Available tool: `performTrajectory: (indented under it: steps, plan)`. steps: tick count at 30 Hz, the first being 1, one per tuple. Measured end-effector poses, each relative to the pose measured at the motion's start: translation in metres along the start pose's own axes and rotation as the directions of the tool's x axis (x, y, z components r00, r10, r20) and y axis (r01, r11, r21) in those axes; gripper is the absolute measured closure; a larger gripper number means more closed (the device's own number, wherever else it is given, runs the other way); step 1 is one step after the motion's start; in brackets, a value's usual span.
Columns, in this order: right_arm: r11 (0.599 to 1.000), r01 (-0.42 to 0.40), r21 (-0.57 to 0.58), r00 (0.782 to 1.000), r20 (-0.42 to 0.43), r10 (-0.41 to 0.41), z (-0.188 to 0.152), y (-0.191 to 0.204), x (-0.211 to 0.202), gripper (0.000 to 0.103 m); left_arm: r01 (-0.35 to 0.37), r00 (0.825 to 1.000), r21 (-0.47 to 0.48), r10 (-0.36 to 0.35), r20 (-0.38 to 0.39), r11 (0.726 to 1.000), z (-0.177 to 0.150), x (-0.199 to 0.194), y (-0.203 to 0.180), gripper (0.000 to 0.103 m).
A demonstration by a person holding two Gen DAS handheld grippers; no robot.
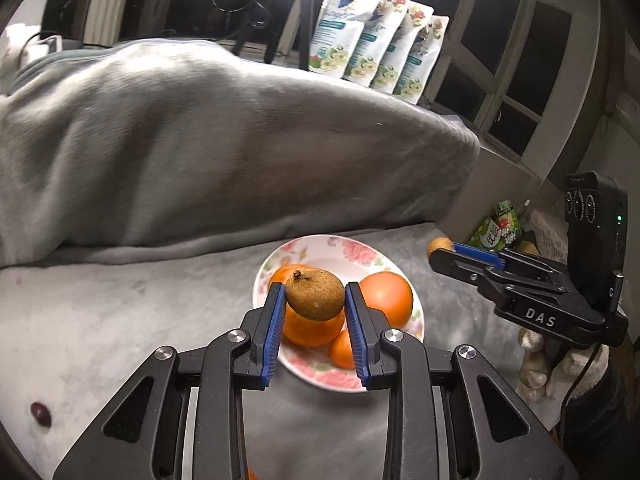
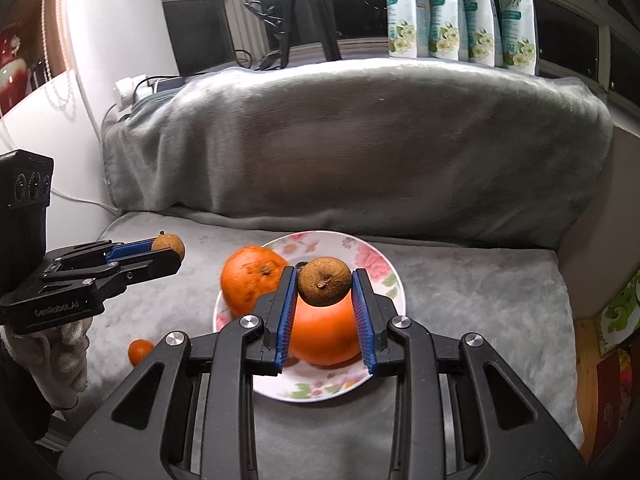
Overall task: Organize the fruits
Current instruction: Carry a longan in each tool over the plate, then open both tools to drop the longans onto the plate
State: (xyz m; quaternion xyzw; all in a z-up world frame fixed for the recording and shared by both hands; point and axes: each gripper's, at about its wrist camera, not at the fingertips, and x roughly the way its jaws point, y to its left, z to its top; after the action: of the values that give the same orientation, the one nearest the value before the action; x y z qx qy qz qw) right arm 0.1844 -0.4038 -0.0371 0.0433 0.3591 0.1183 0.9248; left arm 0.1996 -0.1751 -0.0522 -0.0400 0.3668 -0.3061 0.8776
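A floral plate (image 1: 320, 250) (image 2: 382, 276) sits on the grey blanket-covered seat and holds oranges (image 1: 386, 298) (image 2: 250, 278). My left gripper (image 1: 315, 294) is shut on a small brown fruit (image 1: 316, 294) and holds it above the plate's near side; it also shows at the left of the right wrist view (image 2: 172, 250). My right gripper (image 2: 324, 286) is shut on a second brown fruit (image 2: 325, 286) above a large orange (image 2: 324, 336); it shows at the right of the left wrist view (image 1: 442, 250). A small tangerine (image 2: 140, 350) lies on the seat left of the plate.
A grey cushion back (image 1: 200, 152) rises behind the plate. Refill pouches (image 1: 380, 40) and a tripod (image 2: 308, 8) stand on the windowsill. A small dark fruit (image 1: 40, 414) lies on the seat at the near left. Packages (image 1: 496, 228) sit past the seat's right end.
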Motion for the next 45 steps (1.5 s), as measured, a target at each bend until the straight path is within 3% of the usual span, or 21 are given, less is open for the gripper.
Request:
performTrajectory:
  steps: [16,39,41,43,44,45]
  plan:
    - [0.999,-0.025,0.040,0.999,-0.040,0.027,0.005,-0.028,0.031,0.074,0.020,0.999,0.038,-0.018,-0.046,0.999,0.014,0.036,-0.018,0.075]
    - [0.999,-0.043,0.021,0.997,-0.057,0.044,0.004,-0.027,0.038,0.074,0.017,0.999,0.004,-0.017,-0.046,1.000,0.021,0.046,-0.014,0.074]
    - [0.999,-0.048,0.017,0.997,-0.057,0.049,0.004,-0.026,0.037,0.074,0.023,0.999,-0.001,-0.023,-0.046,1.000,0.021,0.046,-0.013,0.071]
    - [0.999,-0.048,0.009,0.997,-0.057,0.049,0.004,-0.025,0.037,0.073,0.035,0.998,-0.004,-0.035,-0.047,0.999,0.021,0.046,-0.013,0.055]
    - [0.999,-0.049,0.005,0.997,-0.058,0.049,0.004,-0.024,0.037,0.065,0.039,0.998,-0.001,-0.039,-0.046,0.999,0.021,0.045,-0.013,0.055]
    - [0.999,-0.046,-0.001,0.997,-0.055,0.046,0.005,-0.023,0.036,0.049,0.036,0.998,0.003,-0.036,-0.044,0.999,0.022,0.045,-0.014,0.055]
